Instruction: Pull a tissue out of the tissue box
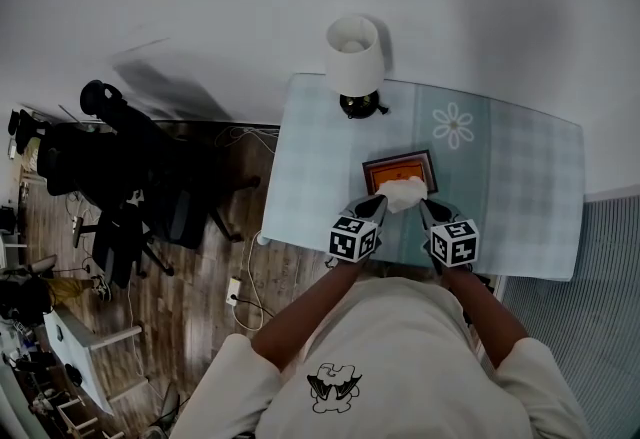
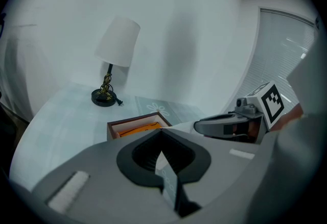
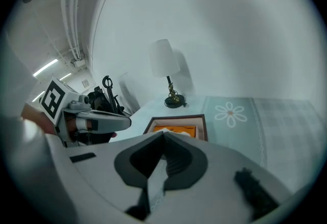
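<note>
A dark brown tissue box with an orange inside sits on the table near its front edge; both gripper views show it too. A crumpled white tissue stands up from the box's near side. My right gripper is shut on the tissue's right end, lifted a little above the box. My left gripper is shut with nothing visible between its jaws, at the box's near left corner. I cannot tell whether it touches the box.
The table wears a pale blue-green checked cloth with a daisy print. A white-shaded lamp stands at the back edge behind the box. Black chairs and stands crowd the wooden floor to the left.
</note>
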### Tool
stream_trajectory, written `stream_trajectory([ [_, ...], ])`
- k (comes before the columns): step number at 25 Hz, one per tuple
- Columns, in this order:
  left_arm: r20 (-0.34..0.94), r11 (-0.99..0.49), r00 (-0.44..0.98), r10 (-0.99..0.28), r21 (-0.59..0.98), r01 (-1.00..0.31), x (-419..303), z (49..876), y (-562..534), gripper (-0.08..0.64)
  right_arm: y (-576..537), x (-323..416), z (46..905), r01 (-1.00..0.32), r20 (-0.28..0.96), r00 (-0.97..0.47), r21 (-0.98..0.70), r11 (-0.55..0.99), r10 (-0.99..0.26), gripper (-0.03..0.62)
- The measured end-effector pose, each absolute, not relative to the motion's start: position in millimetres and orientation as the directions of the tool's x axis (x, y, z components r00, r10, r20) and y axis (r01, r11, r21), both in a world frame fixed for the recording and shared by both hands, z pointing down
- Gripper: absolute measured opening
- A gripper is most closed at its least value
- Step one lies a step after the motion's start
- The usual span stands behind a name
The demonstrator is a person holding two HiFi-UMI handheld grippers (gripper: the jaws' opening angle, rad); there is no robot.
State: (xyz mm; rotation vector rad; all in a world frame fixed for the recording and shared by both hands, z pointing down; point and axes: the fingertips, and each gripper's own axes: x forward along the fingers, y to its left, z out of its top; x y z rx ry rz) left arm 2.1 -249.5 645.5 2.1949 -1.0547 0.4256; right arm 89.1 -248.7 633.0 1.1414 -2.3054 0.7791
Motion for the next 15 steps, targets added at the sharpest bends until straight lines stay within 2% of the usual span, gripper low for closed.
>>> stream_trajectory([
  [15, 0.422, -0.509, 0.639, -0.643, 0.388, -0.768, -3.0, 572.0, -235.4, 0.003, -226.9, 81.7, 553.9, -0.794, 0.476, -0.603, -0.282, 0.539, -0.64, 0.014],
])
